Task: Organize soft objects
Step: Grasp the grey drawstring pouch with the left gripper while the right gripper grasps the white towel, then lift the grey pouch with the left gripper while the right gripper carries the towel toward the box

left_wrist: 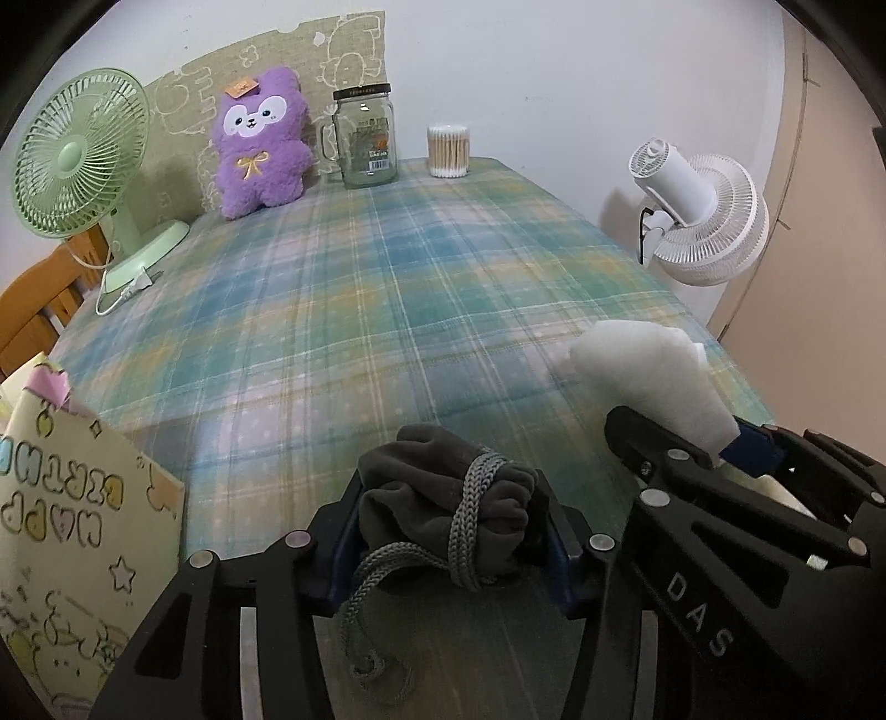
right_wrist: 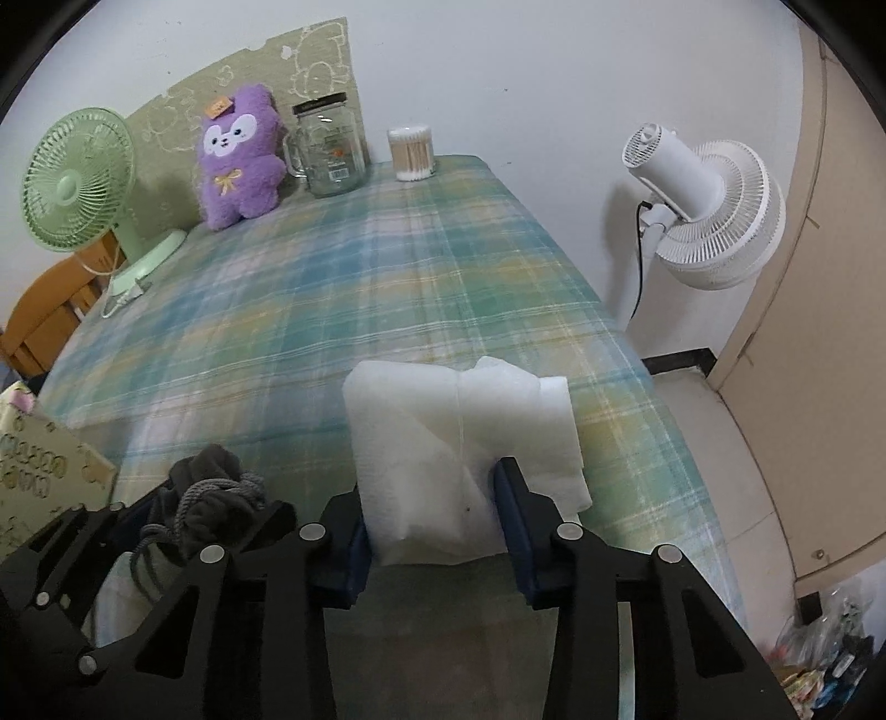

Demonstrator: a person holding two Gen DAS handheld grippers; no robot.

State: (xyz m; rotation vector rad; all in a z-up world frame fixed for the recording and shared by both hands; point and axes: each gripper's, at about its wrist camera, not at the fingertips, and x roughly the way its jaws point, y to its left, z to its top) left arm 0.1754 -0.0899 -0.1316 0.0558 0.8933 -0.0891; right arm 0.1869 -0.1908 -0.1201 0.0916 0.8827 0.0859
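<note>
Pinching a dark grey drawstring pouch (left_wrist: 443, 498) between its pads, the left gripper (left_wrist: 451, 531) carries it ready for sorting. Just beside it, the right gripper (right_wrist: 432, 520) squeezes a white foam sheet (right_wrist: 459, 437), both above the near edge of the plaid table (left_wrist: 387, 288), probably bound for the patterned box (left_wrist: 66, 526) left of the left gripper.

A plaid tabletop (left_wrist: 387, 288) in blue, green and yellow fills the view. At its far left stands a pale green desk fan (left_wrist: 83, 155), its white cord trailing beside the base. Against the back wall leans a beige printed board (left_wrist: 343, 50). In front of it stands a lidded glass mug jar (left_wrist: 368, 138), and just right of that a round tub of cotton swabs (left_wrist: 448, 150). A white fan (left_wrist: 703, 221) stands off the right edge. A wooden chair (left_wrist: 39, 310) shows at far left.
</note>
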